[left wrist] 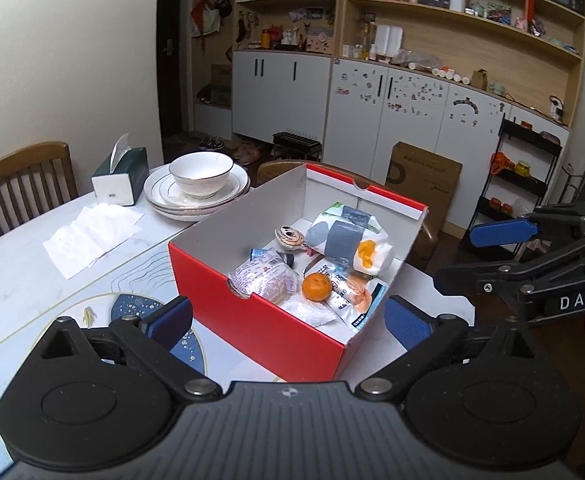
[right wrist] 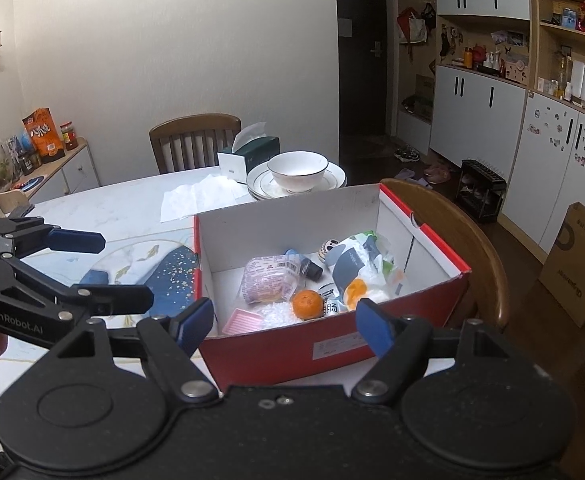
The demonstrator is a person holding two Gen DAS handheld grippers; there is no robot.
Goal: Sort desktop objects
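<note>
On the table [right wrist: 104,208], near its edge, sits the red box [right wrist: 332,344] holding an orange [right wrist: 307,304] and snack packets. Both the left tool [left wrist: 288,320] and right tool [right wrist: 284,320] gape empty. A careless nudge could likely push the box off.

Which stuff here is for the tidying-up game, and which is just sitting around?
For tidying: red box, orange, snack packets, pink tray.

Just sitting: bowl on plates, tissue box, paper napkins.
</note>
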